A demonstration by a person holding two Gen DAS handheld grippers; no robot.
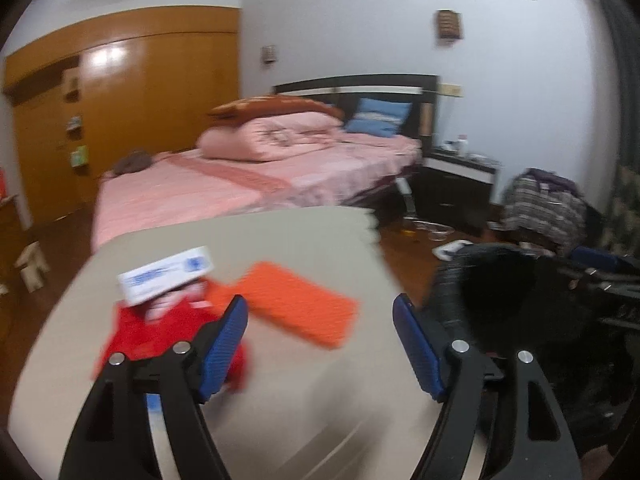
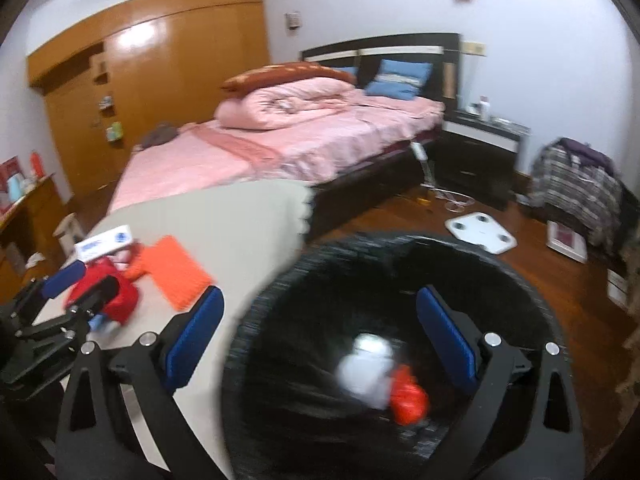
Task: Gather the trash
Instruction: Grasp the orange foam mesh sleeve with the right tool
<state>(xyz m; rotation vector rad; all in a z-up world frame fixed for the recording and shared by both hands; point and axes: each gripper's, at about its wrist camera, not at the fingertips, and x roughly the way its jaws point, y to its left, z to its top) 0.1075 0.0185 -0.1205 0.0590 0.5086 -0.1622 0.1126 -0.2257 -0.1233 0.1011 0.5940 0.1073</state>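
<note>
Over on the far left a wardrobe (image 1: 132, 92) runs along the wall, and the pink bed (image 1: 248, 176) sits behind the table (image 1: 280, 400). On the table's left part lies the heap of trash: a white box (image 1: 166, 276) rests on top of a red bag (image 1: 160, 336), with something pink peeking out between them, too blurred to name. Touching that heap on its right is a flat orange pad (image 1: 296, 304), lying slantwise. The left gripper (image 1: 320, 344) hangs just above the tabletop with its blue pads spread wide and nothing between them; its left finger overlaps the red bag in the wrist view, though whether they touch I cannot tell. To the right, just off the table's edge, stands the black bin (image 2: 520, 280). The right gripper (image 2: 318, 332) is poised over its mouth, fingers splayed apart and holding nothing. Down in the bin lie a white wad (image 2: 366, 368) and, against its right side, a red scrap (image 2: 410, 400). Beyond the bin, on the wooden floor, a white scale (image 2: 480, 232) lies flat, and further right a pile of striped clothes (image 2: 576, 188) is heaped near the wall.
</note>
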